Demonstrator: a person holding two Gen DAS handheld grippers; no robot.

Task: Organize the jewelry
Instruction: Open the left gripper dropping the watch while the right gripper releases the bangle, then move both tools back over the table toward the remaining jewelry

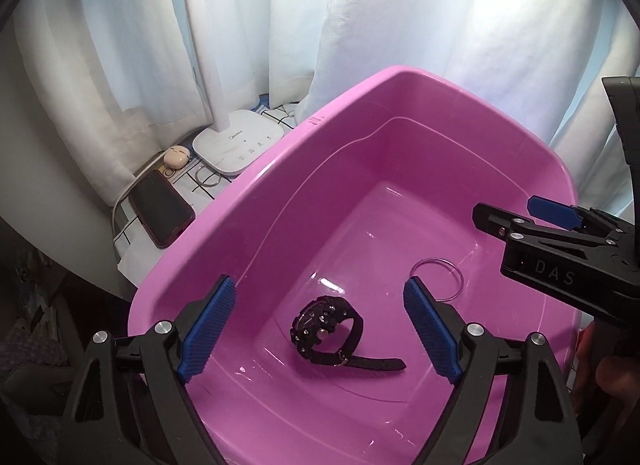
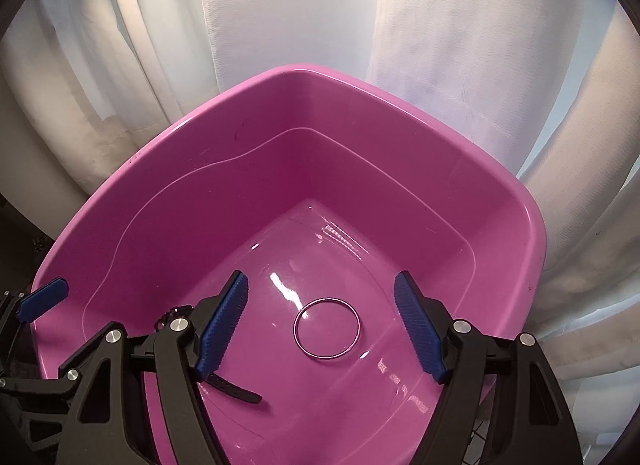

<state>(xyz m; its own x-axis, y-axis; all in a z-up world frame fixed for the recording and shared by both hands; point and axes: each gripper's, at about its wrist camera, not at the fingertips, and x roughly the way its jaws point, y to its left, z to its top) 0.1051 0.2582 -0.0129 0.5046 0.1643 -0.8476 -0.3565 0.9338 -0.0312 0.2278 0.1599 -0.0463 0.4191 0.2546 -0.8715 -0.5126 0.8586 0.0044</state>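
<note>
A black wristwatch (image 1: 334, 335) lies on the floor of a pink plastic tub (image 1: 256, 201). A thin metal bangle (image 1: 456, 277) lies beside it to the right; in the right wrist view the bangle (image 2: 327, 328) lies flat in the middle of the tub (image 2: 224, 153). My left gripper (image 1: 320, 329) is open and empty above the watch. My right gripper (image 2: 320, 329) is open and empty above the bangle; it also shows at the right edge of the left wrist view (image 1: 560, 241). Only the watch strap's tip (image 2: 236, 385) shows in the right wrist view.
Left of the tub on the table are a white lamp base (image 1: 238, 143), a dark phone (image 1: 162, 211), a small earbud case (image 1: 176, 155) and another metal ring (image 1: 208, 179). White curtains (image 1: 360, 25) hang close behind the tub.
</note>
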